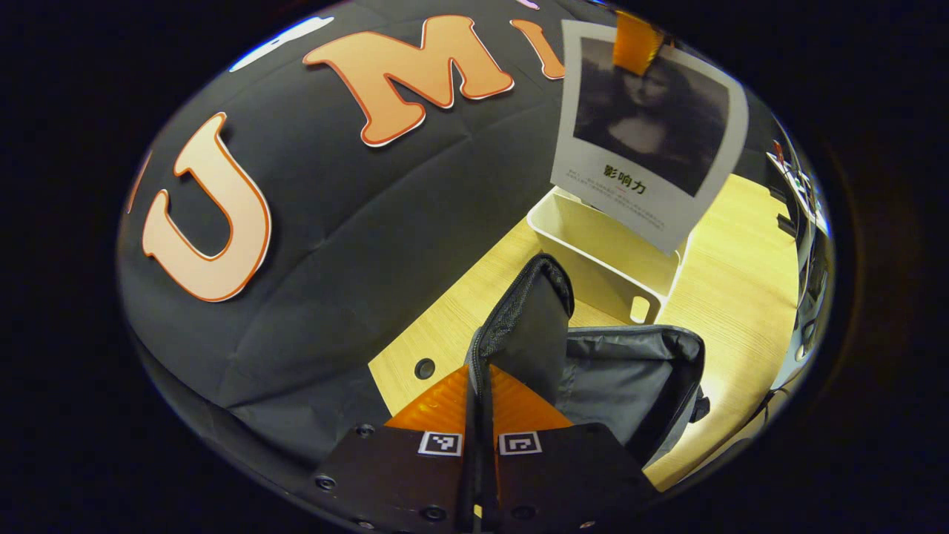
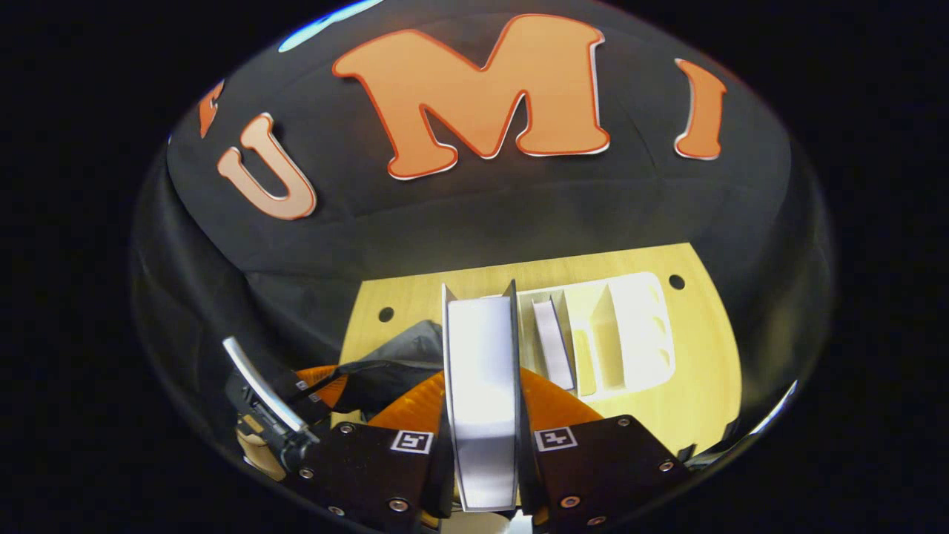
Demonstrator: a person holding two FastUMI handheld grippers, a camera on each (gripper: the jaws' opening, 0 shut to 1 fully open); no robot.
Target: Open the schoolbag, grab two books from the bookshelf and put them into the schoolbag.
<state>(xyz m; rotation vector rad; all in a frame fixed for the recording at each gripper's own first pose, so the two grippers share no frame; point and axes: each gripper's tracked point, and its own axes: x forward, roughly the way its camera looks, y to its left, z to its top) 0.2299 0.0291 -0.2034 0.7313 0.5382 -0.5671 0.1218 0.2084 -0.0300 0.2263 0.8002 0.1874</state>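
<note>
My left tool [image 1: 478,415] was pinching the bag's [image 1: 630,378] zipped flap [image 1: 530,326], holding the mouth open on the surface [image 1: 741,282]. My right tool [image 2: 482,445] was clamped on a book [image 2: 482,371], lifted above the rack [image 2: 637,334], where another book [image 2: 552,341] stood in a slot. I judged this the carrying step for the first book. Next I would need to swing it over the mouth and lower it spine-true, without snagging the flap.
</note>
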